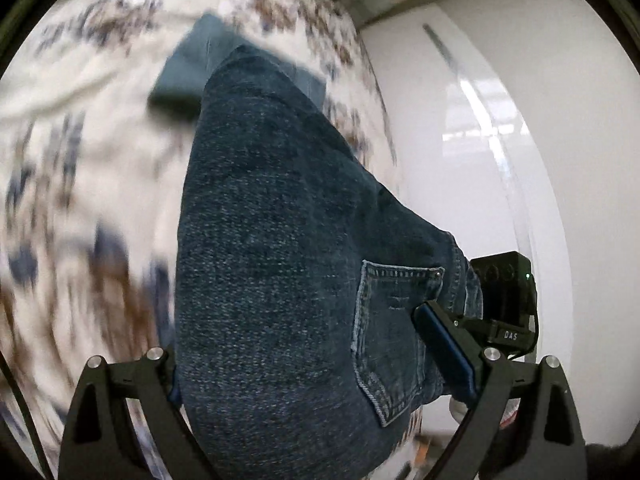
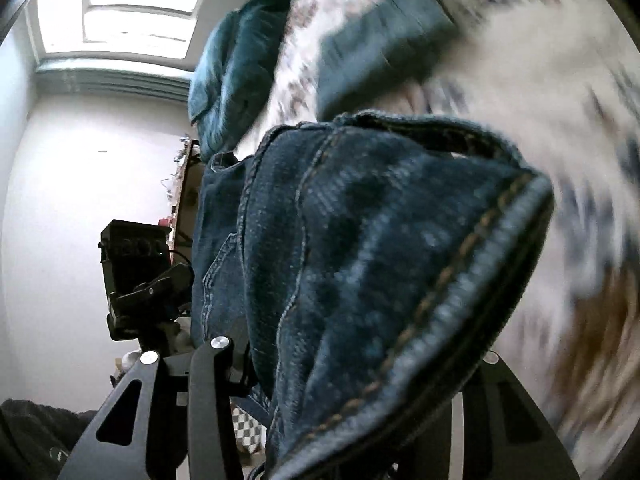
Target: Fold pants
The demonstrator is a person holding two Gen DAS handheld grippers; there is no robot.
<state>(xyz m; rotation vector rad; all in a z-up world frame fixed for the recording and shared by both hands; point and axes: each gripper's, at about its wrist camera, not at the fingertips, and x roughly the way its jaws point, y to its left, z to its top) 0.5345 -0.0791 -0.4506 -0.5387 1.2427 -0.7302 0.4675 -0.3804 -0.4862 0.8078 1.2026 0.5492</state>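
Two grippers (image 1: 320, 380) (image 2: 348, 392) grip one pair of jeans (image 1: 280, 240).

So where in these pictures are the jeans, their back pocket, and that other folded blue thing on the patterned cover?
jeans (image 1: 280, 240): left wrist view, on the broad denim panel.
back pocket (image 1: 392, 328): left wrist view, on the pocket's middle.
folded blue cloth (image 2: 380, 40): right wrist view, on its top face; blurred.

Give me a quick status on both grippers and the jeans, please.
Left hand-held gripper shut on jeans. Right hand-held gripper shut on jeans, hem end. Jeans lifted above patterned bedspread. Folded garment lies beyond; nothing blocking.
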